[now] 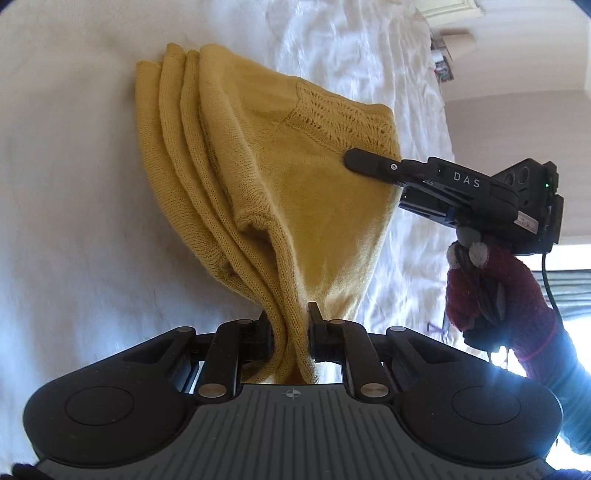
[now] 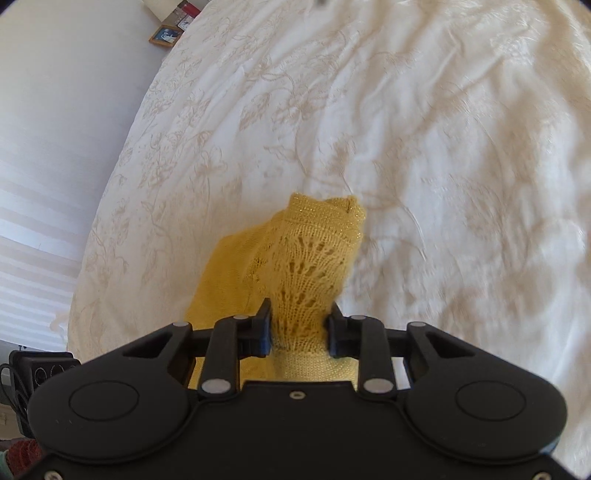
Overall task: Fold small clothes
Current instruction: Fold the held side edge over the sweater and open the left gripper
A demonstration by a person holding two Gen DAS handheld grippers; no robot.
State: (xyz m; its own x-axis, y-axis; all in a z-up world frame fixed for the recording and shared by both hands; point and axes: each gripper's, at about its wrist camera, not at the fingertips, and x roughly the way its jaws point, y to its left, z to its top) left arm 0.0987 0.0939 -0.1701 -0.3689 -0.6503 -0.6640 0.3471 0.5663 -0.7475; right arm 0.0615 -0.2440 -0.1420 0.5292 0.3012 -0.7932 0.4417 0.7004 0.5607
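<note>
Item: one small mustard-yellow knitted garment (image 1: 295,192) with an openwork lace panel (image 2: 306,273) and a ribbed edge, held up above a bed covered by a white bedspread embroidered with pale beige flowers (image 2: 424,129). The knit is gathered into several long parallel folds that fan away from the left claw (image 1: 290,332), whose two black fingers are clamped on a bunched end of the fabric. The right claw (image 2: 300,328) is likewise closed on the garment, pinching it through the lace section; from the left wrist view one of its black fingers (image 1: 369,162) lies against the knit just below the lace. The far ends of the folds lie close to or on the bedspread; contact cannot be judged. A hand in a dark red knitted glove (image 1: 495,295) grips the handle of the right claw. Beyond the bed: a small framed picture (image 2: 165,36) against a pale wall (image 2: 74,92).
</note>
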